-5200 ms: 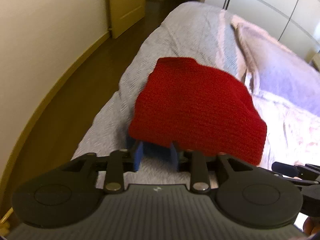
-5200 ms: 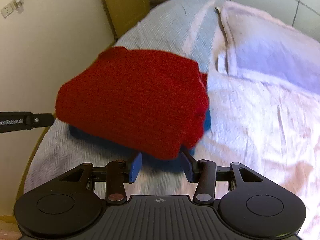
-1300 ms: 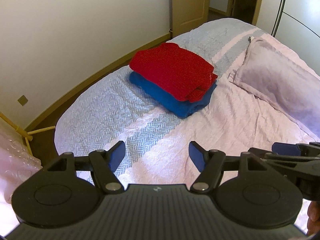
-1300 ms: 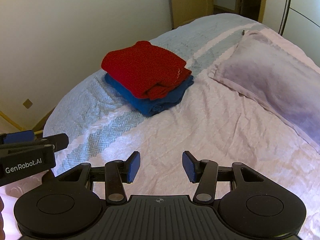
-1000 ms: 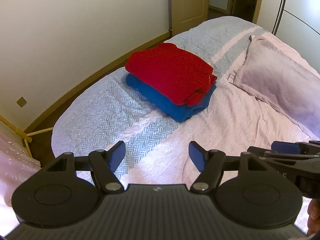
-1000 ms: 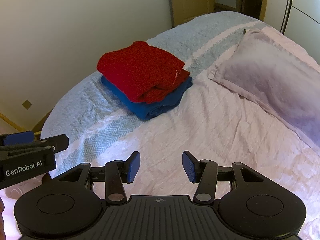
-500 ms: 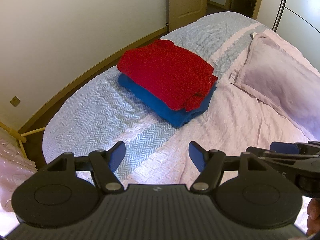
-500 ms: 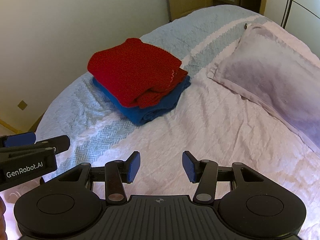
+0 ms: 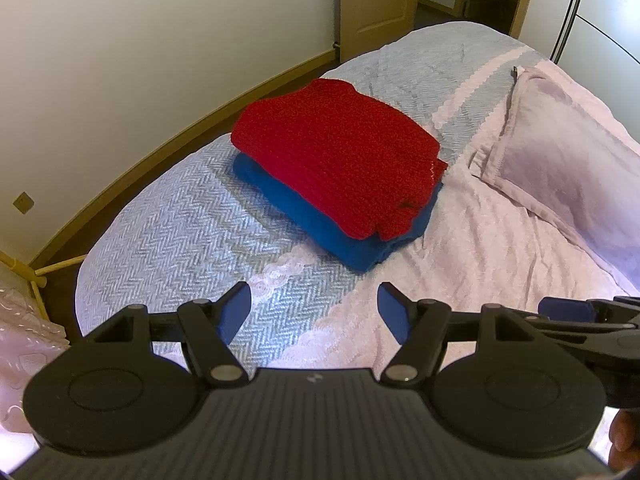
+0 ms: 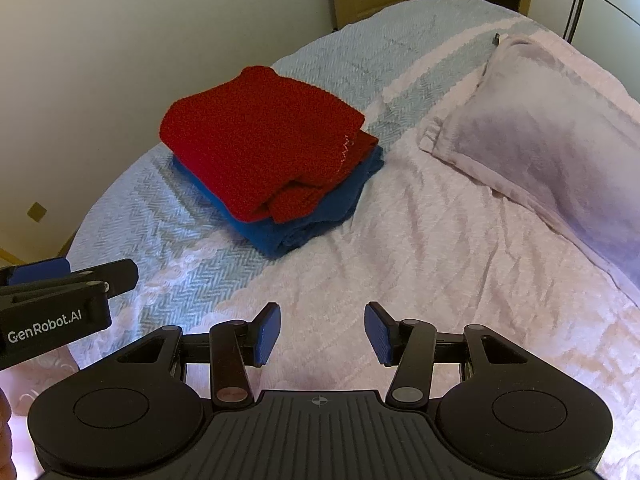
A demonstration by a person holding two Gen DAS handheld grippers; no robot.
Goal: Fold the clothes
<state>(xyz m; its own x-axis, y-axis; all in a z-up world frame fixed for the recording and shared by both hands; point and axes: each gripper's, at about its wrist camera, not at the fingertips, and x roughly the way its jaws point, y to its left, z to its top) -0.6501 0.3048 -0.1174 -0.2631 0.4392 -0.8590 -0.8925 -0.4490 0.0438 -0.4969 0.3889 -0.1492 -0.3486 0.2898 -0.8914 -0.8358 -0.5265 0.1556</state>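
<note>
A folded red knit sweater (image 9: 340, 156) (image 10: 260, 140) lies on top of a folded blue garment (image 9: 352, 244) (image 10: 312, 224), stacked near the left edge of the bed. My left gripper (image 9: 314, 314) hovers above the bedspread, well short of the stack, open with nothing between its blue pads. Over the pink cover my right gripper (image 10: 322, 332) is also open and empty, to the right of the left one. Each gripper shows at the edge of the other's view.
The bed (image 9: 168, 240) carries a grey-blue herringbone spread and a pink cover (image 10: 440, 264). A pale pillow (image 9: 568, 168) (image 10: 560, 152) lies to the right of the stack. A white wall and dark floor run along the left, with a door beyond.
Both grippers let go of the red sweater, opened and drew back from the stack. Over the last second they drifted slightly, so the stack sits a little more to the left.
</note>
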